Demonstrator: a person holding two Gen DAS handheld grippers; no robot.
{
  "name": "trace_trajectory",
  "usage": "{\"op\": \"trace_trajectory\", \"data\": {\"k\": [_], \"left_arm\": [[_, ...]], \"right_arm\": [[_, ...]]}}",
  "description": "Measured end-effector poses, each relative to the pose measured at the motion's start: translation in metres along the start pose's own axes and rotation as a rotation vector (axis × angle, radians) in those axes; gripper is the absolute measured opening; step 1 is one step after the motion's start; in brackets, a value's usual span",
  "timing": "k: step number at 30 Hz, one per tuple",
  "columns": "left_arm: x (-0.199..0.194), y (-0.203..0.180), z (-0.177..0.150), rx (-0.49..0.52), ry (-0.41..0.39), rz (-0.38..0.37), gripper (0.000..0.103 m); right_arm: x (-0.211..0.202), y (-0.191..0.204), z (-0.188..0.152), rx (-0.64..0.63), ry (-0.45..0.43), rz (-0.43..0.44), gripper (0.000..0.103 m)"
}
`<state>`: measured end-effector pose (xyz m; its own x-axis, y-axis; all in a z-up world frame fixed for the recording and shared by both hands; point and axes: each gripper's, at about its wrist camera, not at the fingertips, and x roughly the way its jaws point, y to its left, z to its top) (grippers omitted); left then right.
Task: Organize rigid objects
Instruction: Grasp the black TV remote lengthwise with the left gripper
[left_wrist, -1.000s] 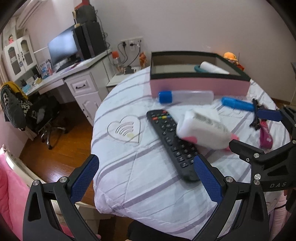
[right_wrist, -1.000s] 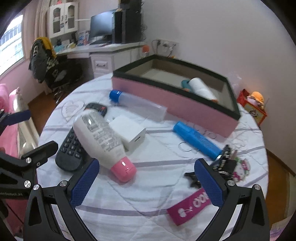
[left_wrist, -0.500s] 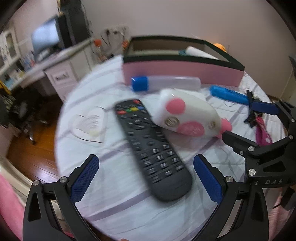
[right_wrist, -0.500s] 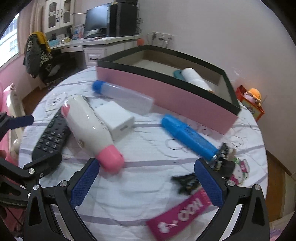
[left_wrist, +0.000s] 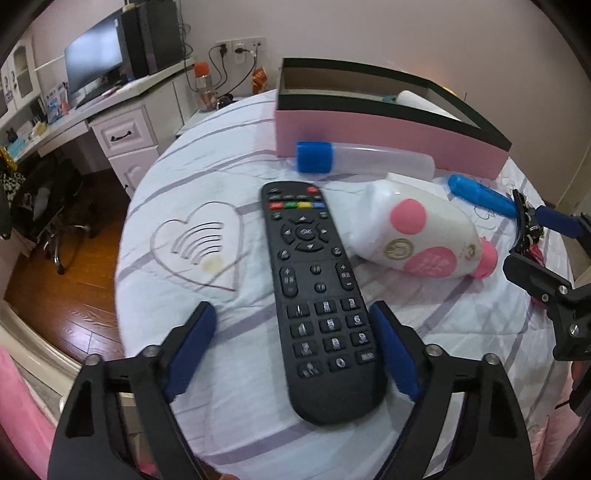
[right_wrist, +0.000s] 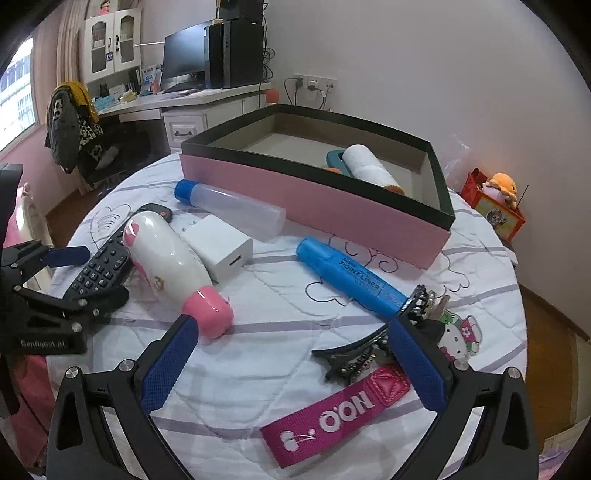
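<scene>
Remote (left_wrist: 317, 295) lies flat on the bedspread (left_wrist: 184, 206), keypad end between my left gripper's (left_wrist: 295, 347) pads. Jaws have just been closing, right pad at its edge, left pad clear, no grip. My right gripper (right_wrist: 291, 362) gapes, empty, near the bottle (right_wrist: 173, 266).

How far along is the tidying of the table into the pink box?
Done: a white roll and a teal item already lie in the pink box. In hand: the left gripper, jaws just closing, straddles the black remote without gripping it. Left: spotted bottle, white charger, clear tube, blue marker, hair clip, pink strap. The right gripper is open and empty.
</scene>
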<state>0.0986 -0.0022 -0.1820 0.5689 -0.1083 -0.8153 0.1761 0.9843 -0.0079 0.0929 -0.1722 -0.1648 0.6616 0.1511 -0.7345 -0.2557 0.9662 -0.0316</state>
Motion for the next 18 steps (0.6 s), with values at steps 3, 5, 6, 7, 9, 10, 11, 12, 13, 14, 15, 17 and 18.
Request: {"op": "trace_trajectory", "data": {"k": [3, 5, 6, 7, 9, 10, 11, 12, 13, 14, 15, 17, 18], "left_arm": [[-0.0003, 0.0045, 0.0002, -0.012, 0.004, -0.004, 0.078], [0.0001, 0.0010, 0.0029, -0.005, 0.005, 0.004, 0.068], [0.0006, -0.0007, 0.0046, 0.002, 0.007, 0.002, 0.065], [0.0012, -0.0015, 0.0062, 0.007, 0.008, 0.003, 0.061], [0.0021, -0.0030, 0.0087, 0.008, 0.013, -0.007, 0.055], [0.0017, -0.0029, 0.0095, 0.003, 0.016, -0.020, 0.050], [0.0014, -0.0029, 0.0096, 0.004, 0.019, -0.026, 0.047], [0.0006, -0.0028, 0.0095, 0.007, 0.024, -0.028, 0.046], [0.0003, -0.0021, 0.0095, 0.008, 0.029, -0.030, 0.045], [-0.0007, -0.0012, 0.0093, 0.010, 0.037, -0.041, 0.045], [-0.0016, -0.0004, 0.0086, 0.008, 0.041, -0.050, 0.045], [-0.0029, 0.0000, 0.0076, 0.012, 0.050, -0.065, 0.045], [-0.0032, -0.0013, 0.0069, 0.019, 0.052, -0.060, 0.045]], "right_arm": [[0.0021, 0.0030, 0.0008, -0.006, 0.001, 0.005, 0.103], [0.0027, 0.0033, 0.0008, -0.006, 0.003, 0.011, 0.103], [0.0025, 0.0039, 0.0005, -0.005, 0.003, 0.010, 0.103], [0.0026, 0.0042, 0.0002, -0.005, 0.006, 0.013, 0.103], [0.0021, 0.0041, -0.0001, -0.003, 0.007, 0.010, 0.103], [0.0012, 0.0034, -0.0002, 0.000, 0.005, 0.008, 0.103], [0.0005, 0.0026, -0.0001, 0.003, 0.005, 0.011, 0.103], [-0.0001, 0.0020, 0.0001, 0.007, 0.007, 0.015, 0.103], [-0.0011, 0.0018, 0.0005, 0.009, 0.004, 0.015, 0.103], [-0.0024, 0.0021, 0.0010, 0.010, 0.000, 0.015, 0.103], [-0.0035, 0.0024, 0.0016, 0.010, -0.003, 0.020, 0.103], [-0.0053, 0.0031, 0.0019, 0.011, -0.011, 0.025, 0.103], [-0.0062, 0.0033, 0.0019, 0.014, -0.017, 0.031, 0.103]]}}
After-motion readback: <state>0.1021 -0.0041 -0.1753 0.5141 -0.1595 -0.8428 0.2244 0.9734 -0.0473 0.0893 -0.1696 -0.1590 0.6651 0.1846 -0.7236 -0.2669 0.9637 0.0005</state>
